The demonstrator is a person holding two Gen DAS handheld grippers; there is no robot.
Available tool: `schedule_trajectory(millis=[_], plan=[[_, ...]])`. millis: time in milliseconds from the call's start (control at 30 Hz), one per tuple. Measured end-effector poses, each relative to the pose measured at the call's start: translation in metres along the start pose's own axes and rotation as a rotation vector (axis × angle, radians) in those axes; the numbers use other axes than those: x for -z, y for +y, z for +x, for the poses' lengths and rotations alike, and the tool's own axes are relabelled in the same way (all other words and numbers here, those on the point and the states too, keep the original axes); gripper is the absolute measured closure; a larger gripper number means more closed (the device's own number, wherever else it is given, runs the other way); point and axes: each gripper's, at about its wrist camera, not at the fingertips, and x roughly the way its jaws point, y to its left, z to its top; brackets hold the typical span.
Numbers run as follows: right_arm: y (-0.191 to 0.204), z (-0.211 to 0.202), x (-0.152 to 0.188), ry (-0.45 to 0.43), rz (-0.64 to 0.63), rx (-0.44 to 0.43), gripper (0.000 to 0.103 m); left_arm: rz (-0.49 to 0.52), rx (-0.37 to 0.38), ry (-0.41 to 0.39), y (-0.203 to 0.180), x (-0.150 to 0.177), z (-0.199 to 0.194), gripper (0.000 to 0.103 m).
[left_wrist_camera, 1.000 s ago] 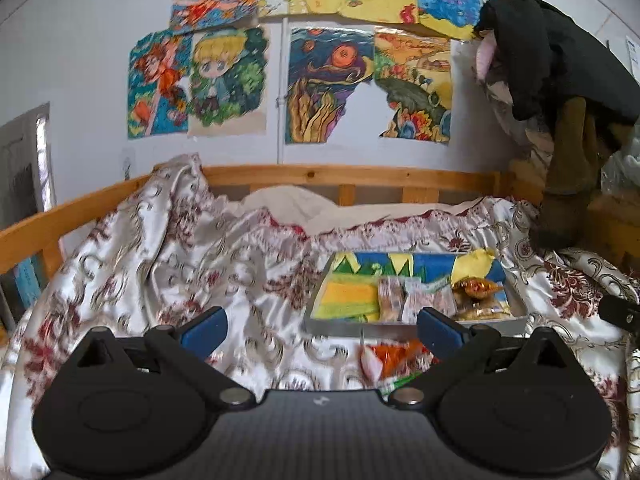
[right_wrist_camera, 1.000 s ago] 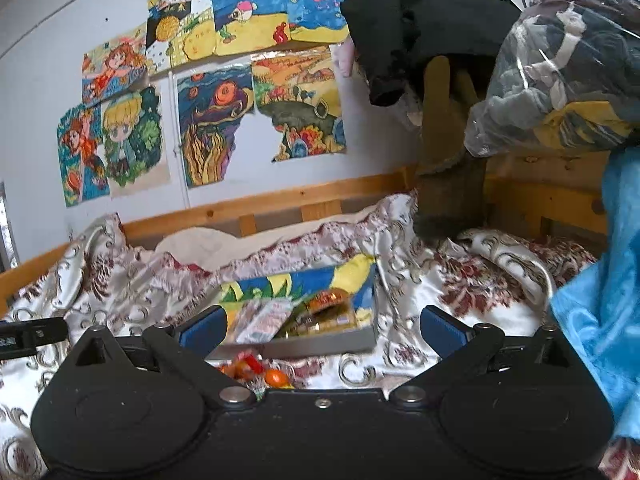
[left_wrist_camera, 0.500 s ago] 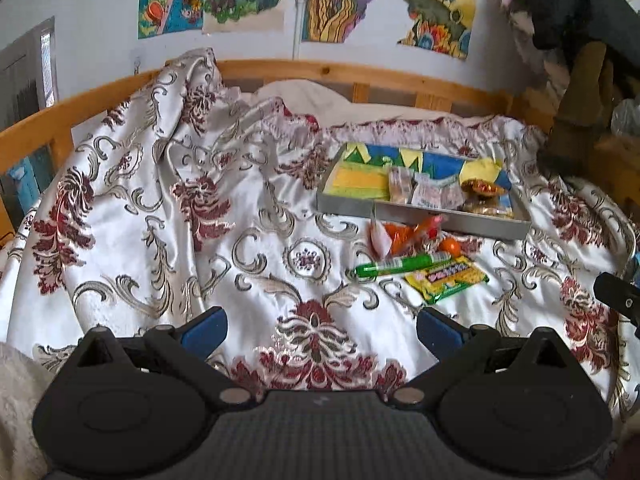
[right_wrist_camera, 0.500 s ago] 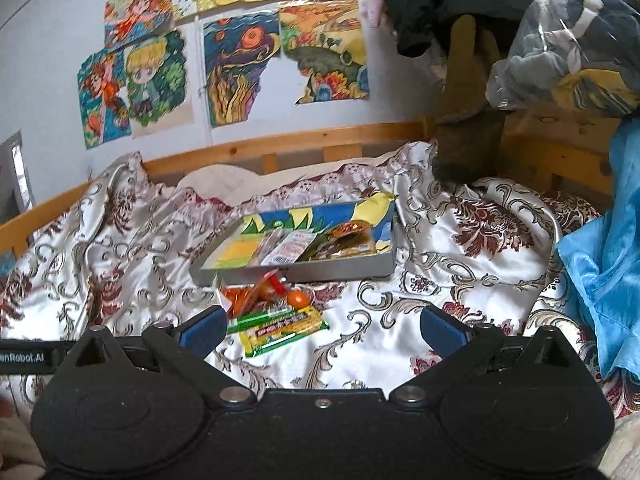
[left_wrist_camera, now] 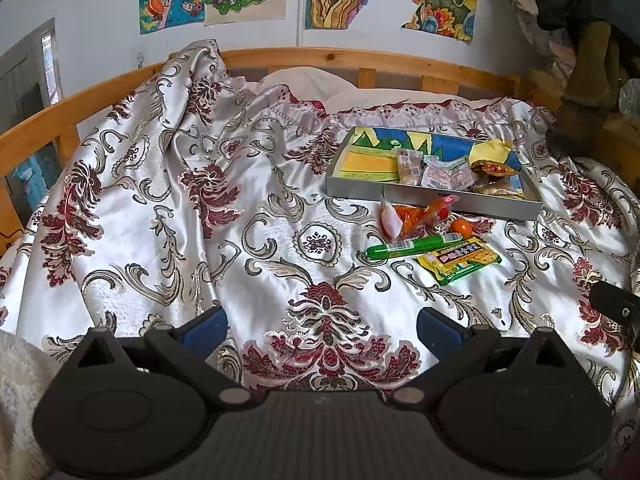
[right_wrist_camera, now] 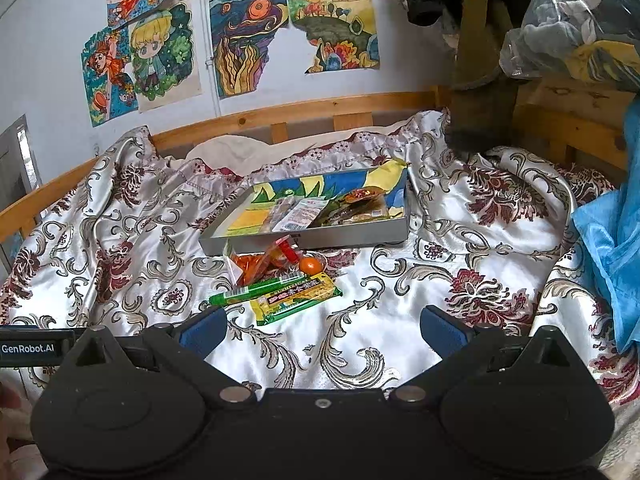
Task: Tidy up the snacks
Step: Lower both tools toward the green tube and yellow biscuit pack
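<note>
Left gripper (left_wrist_camera: 322,326), right gripper (right_wrist_camera: 323,327): jaws spread, empty, over bedspread (left_wrist_camera: 160,216). Twelve o'clock of right gripper: yellow-green packet (right_wrist_camera: 295,297), green stick (right_wrist_camera: 256,290), orange wrappers (right_wrist_camera: 260,264). Beyond, touching: grey tray (right_wrist_camera: 312,236), holding packets.

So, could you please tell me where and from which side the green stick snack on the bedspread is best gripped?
Probably at its middle, coming straight down from above, with the claw's fingers across its narrow width. The green stick snack lies flat and long, its right end close against the yellow packet, so the left half offers freer room. The right claw is open and looks nearest.
</note>
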Motion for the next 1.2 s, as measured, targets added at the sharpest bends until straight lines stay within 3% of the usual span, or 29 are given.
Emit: schedule_trajectory(millis=[400, 667, 900, 1067, 1200], plan=[[0.002, 0.004, 0.001, 0.011, -0.017, -0.001, 0.001, -0.008, -0.006, 0.04, -0.001, -0.004, 0.003, 0.0], [0.009, 0.019, -0.004, 0.096, -0.061, -0.032, 0.001, 0.001, 0.009, 0.159, 0.002, -0.022, 0.019, 0.0], [0.016, 0.039, -0.01, 0.151, -0.147, -0.027, 0.001, 0.101, 0.025, 0.2, -0.007, -0.056, 0.051, 0.0], [0.024, 0.059, -0.014, 0.19, -0.214, -0.044, 0.001, 0.192, 0.027, 0.167, -0.014, -0.069, 0.081, 0.0], [0.029, 0.083, -0.02, 0.191, -0.256, -0.06, 0.001, 0.281, 0.084, 0.159, -0.02, -0.078, 0.109, 0.0]])
